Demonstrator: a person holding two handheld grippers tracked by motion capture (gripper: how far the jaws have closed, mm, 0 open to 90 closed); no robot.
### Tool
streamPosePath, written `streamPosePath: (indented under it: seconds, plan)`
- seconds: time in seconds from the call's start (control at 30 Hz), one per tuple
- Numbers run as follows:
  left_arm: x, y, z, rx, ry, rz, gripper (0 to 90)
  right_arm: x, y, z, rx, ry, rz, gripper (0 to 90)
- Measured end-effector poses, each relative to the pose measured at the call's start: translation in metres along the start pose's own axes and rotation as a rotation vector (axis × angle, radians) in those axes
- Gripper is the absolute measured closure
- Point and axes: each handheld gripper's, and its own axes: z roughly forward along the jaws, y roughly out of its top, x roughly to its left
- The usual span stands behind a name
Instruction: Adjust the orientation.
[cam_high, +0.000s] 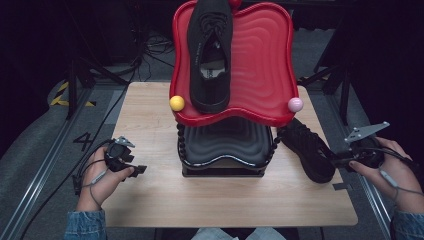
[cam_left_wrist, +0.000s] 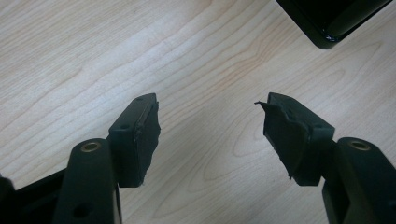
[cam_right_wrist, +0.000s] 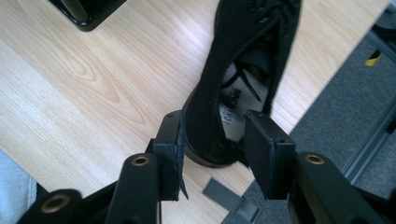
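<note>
Tabletop (cam_high: 150, 200): pale wood, nearest the high camera, carrying all items below; its bare front edge lies between the person's two forearms.

Rack: two tiers at the centre of the tabletop. Red upper tray (cam_high: 260, 60) with wavy ridges, a yellow ball (cam_high: 176, 103) and a pink ball (cam_high: 295, 104) at its front corners. Black lower tray (cam_high: 225, 142) beneath it, vacant.

Shoe on the red tray (cam_high: 211, 55): black, laced, heel toward the person, on the tray's left half.

Second shoe (cam_high: 307, 147): black, the matching one by the look of it, lying on the tabletop just right of the rack, heel toward the right hand.

Right hand-held gripper (cam_right_wrist: 212, 144): jaws part-open and straddling the second shoe's heel collar. The left pad sits against the outer wall, the right pad stands off inside the opening; whether any grip remains is hard to judge, likely none.

Left hand-held gripper (cam_left_wrist: 210, 135): jaws wide apart, nothing between them, over bare wood near the rack's corner.

Handling note: to seat the second shoe beside the first, close firmly on the heel collar, lift clear of the pink ball, and set it down parallel to its partner.
</note>
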Motion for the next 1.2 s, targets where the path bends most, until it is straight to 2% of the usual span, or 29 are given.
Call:
streamPosePath:
  seconds: [0.1,0.2,0.23,0.4,0.57,0.63,0.73,0.77,0.83,1.07,1.2]
  plan:
    - [-0.001,-0.001,0.001,0.009,-0.01,0.002,36.1,-0.004,0.005,0.016,0.032,0.024,-0.016,57.7]
    - [-0.001,-0.003,-0.001,0.007,-0.005,0.002,36.1,-0.005,0.006,0.023,0.051,0.023,-0.028,57.2]
    - [-0.001,-0.004,-0.001,0.009,-0.008,-0.003,36.0,-0.007,0.007,0.032,0.07,0.031,-0.041,56.2]
    - [-0.001,-0.012,-0.003,0.013,-0.013,-0.019,35.7,-0.01,0.008,0.048,0.102,0.059,-0.059,56.5]
    - [-0.001,-0.019,-0.007,0.006,-0.016,-0.038,36.4,-0.012,0.009,0.063,0.138,0.095,-0.064,65.0]
    - [0.0,-0.021,-0.008,0.004,-0.013,-0.046,36.5,-0.012,0.009,0.067,0.152,0.118,-0.055,73.0]
    - [0.0,-0.024,-0.008,0.008,-0.015,-0.054,36.5,-0.011,0.012,0.066,0.163,0.12,-0.029,84.4]
    - [0.0,-0.024,-0.008,0.01,-0.015,-0.053,36.5,-0.009,0.015,0.065,0.17,0.117,-0.025,86.1]
    - [-0.001,-0.024,-0.007,0.009,-0.013,-0.056,36.5,-0.005,0.02,0.065,0.161,0.14,-0.022,86.4]
    - [-0.001,-0.022,-0.004,0.015,-0.019,-0.044,36.6,0.023,0.044,0.072,0.122,0.214,-0.089,81.9]
    - [-0.001,-0.021,-0.003,0.014,-0.023,-0.044,36.6,0.03,0.051,0.079,0.134,0.218,-0.1,80.5]
